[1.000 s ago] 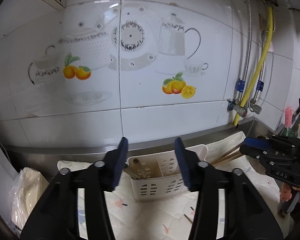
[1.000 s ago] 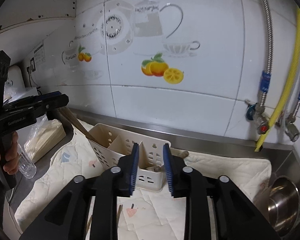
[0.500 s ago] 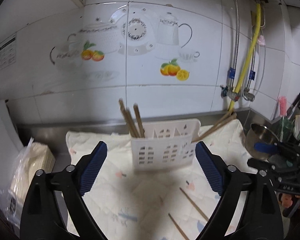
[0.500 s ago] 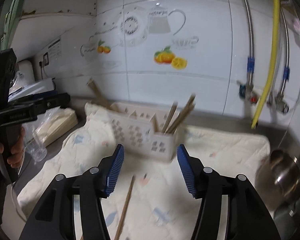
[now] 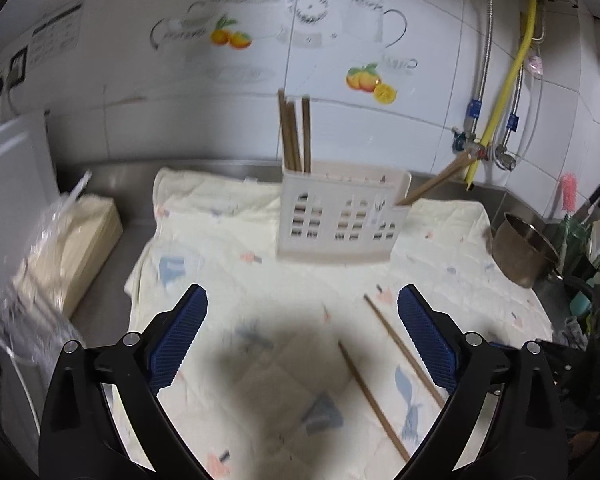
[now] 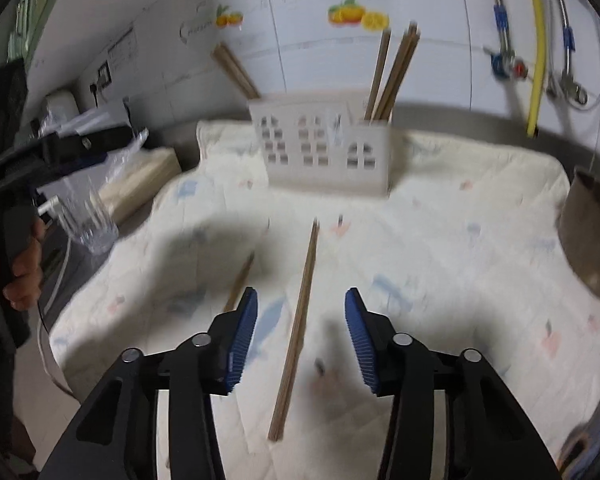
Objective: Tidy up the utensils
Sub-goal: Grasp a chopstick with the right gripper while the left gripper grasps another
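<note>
- Wooden chopsticks (image 6: pixel 296 332) lie on the pale quilted cloth (image 5: pixel 220 232) that covers the counter (there are two of them, lying a little apart).
- One chopstick lies between the blue pads of the right gripper (image 6: pixel 300 336), but the pads do not touch it.
- The right gripper's jaws are closing, and a gap shows on each side of the stick.
- The other chopstick (image 6: pixel 240 280) lies just to the left of the right gripper's left finger.
- The left gripper (image 5: pixel 302 340) has its jaws opening wide over the cloth, with nothing held.
- In the left wrist view, both loose chopsticks (image 5: pixel 400 352) lie toward the right finger of that gripper.
- A white plastic utensil holder (image 5: pixel 340 220) stands on the cloth near the tiled wall (image 5: pixel 180 120), well behind the loose sticks.
- Three chopsticks (image 5: pixel 294 136) stand up in the holder's left end.
- More chopsticks (image 5: pixel 436 180) lean out of its right end.
- A metal pot (image 5: pixel 524 248) sits at the right edge of the cloth.
- A clear glass (image 6: pixel 88 220) stands off the cloth on the left, near a wrapped pack (image 5: pixel 64 248).
- A hand (image 6: pixel 20 264) holds the left gripper's handle at the left edge of the right wrist view.
- Both views are a bit blurry.
</note>
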Demonstrator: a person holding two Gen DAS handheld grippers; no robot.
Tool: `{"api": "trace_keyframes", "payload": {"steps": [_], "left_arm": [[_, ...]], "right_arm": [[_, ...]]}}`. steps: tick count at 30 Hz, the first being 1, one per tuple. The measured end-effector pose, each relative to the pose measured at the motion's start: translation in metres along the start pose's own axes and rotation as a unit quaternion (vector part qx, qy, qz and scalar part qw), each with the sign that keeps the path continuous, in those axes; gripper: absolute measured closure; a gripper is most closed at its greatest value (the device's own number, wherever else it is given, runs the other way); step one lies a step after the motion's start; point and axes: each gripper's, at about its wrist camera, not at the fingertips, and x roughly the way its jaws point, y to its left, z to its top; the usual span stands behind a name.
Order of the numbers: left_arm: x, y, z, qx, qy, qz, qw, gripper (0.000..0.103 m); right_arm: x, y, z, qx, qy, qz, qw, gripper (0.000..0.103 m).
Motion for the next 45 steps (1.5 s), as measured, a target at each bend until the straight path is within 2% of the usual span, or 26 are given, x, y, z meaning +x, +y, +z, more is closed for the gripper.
{"api": "trace_keyframes", "payload": {"steps": [2, 4, 8, 16, 19, 23, 31, 35, 36, 41, 45], "left_arm": [[-0.002, 0.002, -0.010, -0.006, 0.008, 0.004, 0.9999, 0.008], [-0.005, 0.004, -0.022, -0.016, 0.015, 0.006, 0.9997, 0.008], [-0.010, 0.004, -0.040, -0.028, 0.027, 0.011, 0.9992, 0.008], [-0.012, -0.006, -0.078, -0.041, 0.057, 0.017, 0.9974, 0.010], [-0.011, -0.011, -0.088, -0.038, 0.068, 0.014, 0.9969, 0.013], [-0.008, -0.016, -0.101, -0.045, 0.082, 0.008, 0.9956, 0.022], [-0.005, -0.041, -0.124, -0.042, 0.111, -0.024, 0.9926, 0.036], [0.003, -0.058, -0.132, -0.043, 0.131, -0.052, 0.9892, 0.048], [0.005, -0.062, -0.134, -0.042, 0.136, -0.058, 0.9881, 0.054], [0.016, -0.076, -0.138, -0.045, 0.153, -0.071, 0.9846, 0.074], [0.023, -0.079, -0.138, -0.051, 0.162, -0.061, 0.9836, 0.079]], "right_arm": [[0.007, 0.003, -0.012, 0.009, 0.016, 0.011, 1.000, 0.070], [0.014, 0.007, -0.022, 0.009, 0.028, 0.010, 1.000, 0.072], [0.027, 0.012, -0.033, 0.017, 0.046, 0.012, 0.999, 0.082], [0.040, 0.008, -0.036, 0.036, 0.060, 0.002, 0.998, 0.089], [0.044, 0.008, -0.038, 0.035, 0.069, -0.001, 0.997, 0.090], [0.045, 0.007, -0.039, 0.032, 0.067, -0.009, 0.997, 0.095], [0.036, 0.001, -0.040, 0.036, 0.053, -0.012, 0.998, 0.097], [0.026, -0.004, -0.041, 0.036, 0.042, -0.013, 0.998, 0.097], [0.023, -0.004, -0.041, 0.034, 0.039, -0.014, 0.999, 0.097], [0.011, -0.010, -0.041, 0.033, 0.025, -0.018, 0.999, 0.097], [0.008, -0.015, -0.042, 0.040, 0.020, -0.015, 0.999, 0.097]]}}
